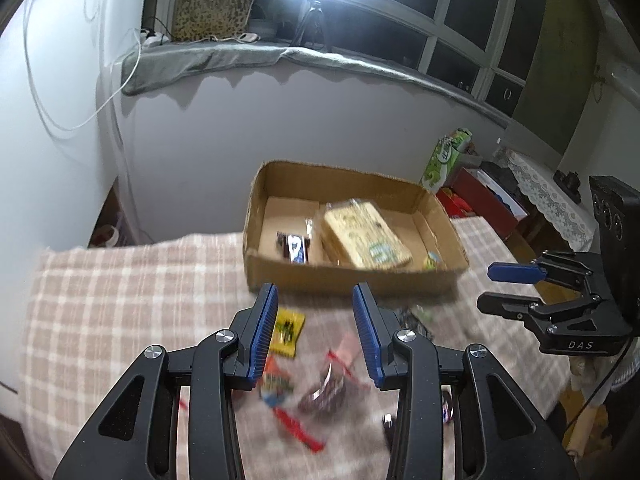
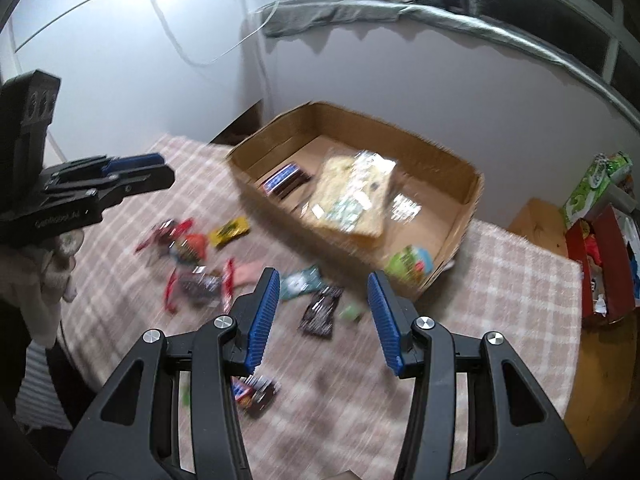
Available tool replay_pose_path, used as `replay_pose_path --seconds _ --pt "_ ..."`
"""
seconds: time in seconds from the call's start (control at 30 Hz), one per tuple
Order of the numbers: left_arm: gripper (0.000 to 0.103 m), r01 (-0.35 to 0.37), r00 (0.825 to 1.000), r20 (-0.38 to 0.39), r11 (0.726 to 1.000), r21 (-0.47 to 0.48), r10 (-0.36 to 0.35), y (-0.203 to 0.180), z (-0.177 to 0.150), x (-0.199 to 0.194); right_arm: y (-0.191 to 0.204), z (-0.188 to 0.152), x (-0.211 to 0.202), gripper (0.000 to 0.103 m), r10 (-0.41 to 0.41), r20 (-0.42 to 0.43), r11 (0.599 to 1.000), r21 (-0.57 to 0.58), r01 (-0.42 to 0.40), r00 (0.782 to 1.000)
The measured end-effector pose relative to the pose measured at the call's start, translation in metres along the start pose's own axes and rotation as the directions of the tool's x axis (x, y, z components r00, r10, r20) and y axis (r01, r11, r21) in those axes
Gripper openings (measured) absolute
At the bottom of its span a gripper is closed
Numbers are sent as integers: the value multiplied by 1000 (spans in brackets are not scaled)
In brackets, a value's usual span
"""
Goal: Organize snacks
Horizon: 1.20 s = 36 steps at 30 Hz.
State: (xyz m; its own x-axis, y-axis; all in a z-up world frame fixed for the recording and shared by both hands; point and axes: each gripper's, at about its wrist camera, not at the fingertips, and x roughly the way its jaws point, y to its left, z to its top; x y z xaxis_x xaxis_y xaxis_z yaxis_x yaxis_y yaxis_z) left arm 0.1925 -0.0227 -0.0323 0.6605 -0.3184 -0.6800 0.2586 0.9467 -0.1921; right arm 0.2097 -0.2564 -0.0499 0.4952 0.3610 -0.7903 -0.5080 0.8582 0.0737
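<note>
Grippers, left [image 1: 315,336] and right [image 2: 323,318], hang spread and empty between picks; next, pinch a loose snack [image 2: 321,310] for the box [image 2: 472,188].

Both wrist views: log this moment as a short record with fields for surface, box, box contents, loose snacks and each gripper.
surface: checked cloth
box: open cardboard box at the cloth's far side
box contents: large biscuit pack, dark bar, small green packet
loose snacks: yellow packet, black packet, red wrappers, all blurred
left gripper: open, empty, above the loose snacks
right gripper: open, empty, above the black packet
</note>
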Motion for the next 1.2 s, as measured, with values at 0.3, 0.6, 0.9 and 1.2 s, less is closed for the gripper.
replay_pose_path --seconds 0.3,0.6,0.9,1.2 --pt "37 29 999 -31 999 -46 -30 8 -43 -14 35 -45 6 48 29 -75 996 -81 -35 997" --pt "37 30 993 -116 999 -33 -34 8 -68 -1 57 -60 31 48 73 -167 986 -138 -96 983" --pt "39 41 985 -173 997 66 -29 -11 -66 20 88 -66 56 58 37 -239 953 -284 -107 970" --pt "42 41 972 -234 986 159 -3 -17 -66 43 89 -61 72 60 13 -252 944 -317 -95 968"
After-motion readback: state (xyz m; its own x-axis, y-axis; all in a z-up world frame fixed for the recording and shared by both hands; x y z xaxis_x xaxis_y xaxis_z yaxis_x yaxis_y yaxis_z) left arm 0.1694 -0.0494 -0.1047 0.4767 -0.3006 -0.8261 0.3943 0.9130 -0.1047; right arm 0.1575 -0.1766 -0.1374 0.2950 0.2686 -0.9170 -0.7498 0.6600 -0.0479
